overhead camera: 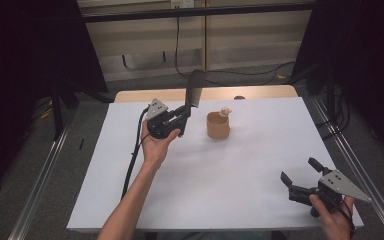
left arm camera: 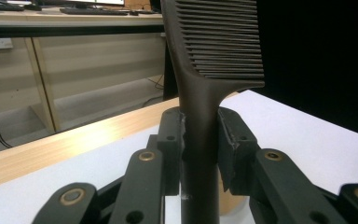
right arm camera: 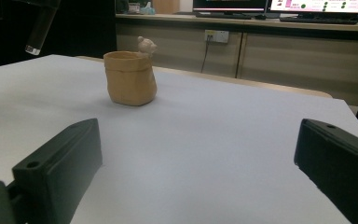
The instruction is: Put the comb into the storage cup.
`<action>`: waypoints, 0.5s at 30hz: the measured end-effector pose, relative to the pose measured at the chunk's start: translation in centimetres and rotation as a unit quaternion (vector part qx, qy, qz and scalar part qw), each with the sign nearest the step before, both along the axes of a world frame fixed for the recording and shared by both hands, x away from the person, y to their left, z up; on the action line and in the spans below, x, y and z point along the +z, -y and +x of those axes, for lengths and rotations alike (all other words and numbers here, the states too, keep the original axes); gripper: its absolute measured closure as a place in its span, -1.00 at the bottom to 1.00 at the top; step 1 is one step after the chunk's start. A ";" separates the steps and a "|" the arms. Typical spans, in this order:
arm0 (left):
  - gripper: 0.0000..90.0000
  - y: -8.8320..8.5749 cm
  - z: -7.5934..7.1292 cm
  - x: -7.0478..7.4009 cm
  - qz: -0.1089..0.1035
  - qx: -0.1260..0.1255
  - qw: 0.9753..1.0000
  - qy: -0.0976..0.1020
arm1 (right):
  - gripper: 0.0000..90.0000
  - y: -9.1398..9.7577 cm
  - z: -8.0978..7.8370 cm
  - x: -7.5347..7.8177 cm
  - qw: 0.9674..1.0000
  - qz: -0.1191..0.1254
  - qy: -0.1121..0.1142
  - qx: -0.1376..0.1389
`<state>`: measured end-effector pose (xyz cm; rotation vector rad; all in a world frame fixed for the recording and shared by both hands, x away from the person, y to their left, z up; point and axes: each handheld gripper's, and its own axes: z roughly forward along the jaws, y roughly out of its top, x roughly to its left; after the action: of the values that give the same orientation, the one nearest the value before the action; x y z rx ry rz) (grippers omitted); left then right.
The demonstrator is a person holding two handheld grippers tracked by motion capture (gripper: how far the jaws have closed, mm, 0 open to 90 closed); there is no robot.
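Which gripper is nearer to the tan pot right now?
Left. The left gripper, shut on the black comb, is just beside the tan pot. The right gripper, fingers open, sits far off at the table's near right corner.

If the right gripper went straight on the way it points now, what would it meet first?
Probably nothing nearby: the right gripper, jaws open, points across bare white table. The tan pot sits left of that line, so it would likely pass beside it, though depth is hard to judge.

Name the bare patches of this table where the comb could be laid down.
Bare: the wide white stretch between the tan pot and the right gripper, and the table's near left corner. Crowded: around the pot, where the left gripper holds the comb.
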<state>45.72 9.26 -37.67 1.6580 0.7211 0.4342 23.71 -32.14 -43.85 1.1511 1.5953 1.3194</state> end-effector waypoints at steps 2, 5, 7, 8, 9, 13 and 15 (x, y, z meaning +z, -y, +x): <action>0.62 0.1 0.1 0.0 0.003 -0.001 1.000 0.001 | -1.00 0.0 0.0 0.0 1.000 0.000 0.000 0.000; 0.62 0.7 0.1 0.1 0.003 -0.009 1.000 -0.001 | -1.00 0.0 0.0 0.0 1.000 0.000 0.000 0.000; 0.62 1.1 0.2 0.3 0.004 -0.016 1.000 0.000 | -1.00 0.0 0.0 0.0 1.000 0.000 0.000 0.000; 0.62 1.4 0.2 0.3 0.004 -0.019 1.000 0.001 | -1.00 0.0 0.0 0.0 1.000 0.000 0.000 0.001; 0.62 1.6 0.3 0.4 0.006 -0.022 1.000 0.001 | -1.00 0.0 0.0 0.0 1.000 0.000 -0.001 0.001; 0.62 2.4 0.5 0.7 0.000 -0.025 1.000 0.004 | -1.00 0.0 -0.1 0.0 1.000 0.000 -0.001 0.001; 0.62 2.7 0.7 0.8 0.007 -0.027 1.000 0.009 | -1.00 0.1 -0.1 0.0 1.000 0.001 0.000 0.001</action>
<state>46.41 6.53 -36.85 1.6802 0.6594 0.4165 23.60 -32.20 -43.82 1.1515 1.5961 1.3224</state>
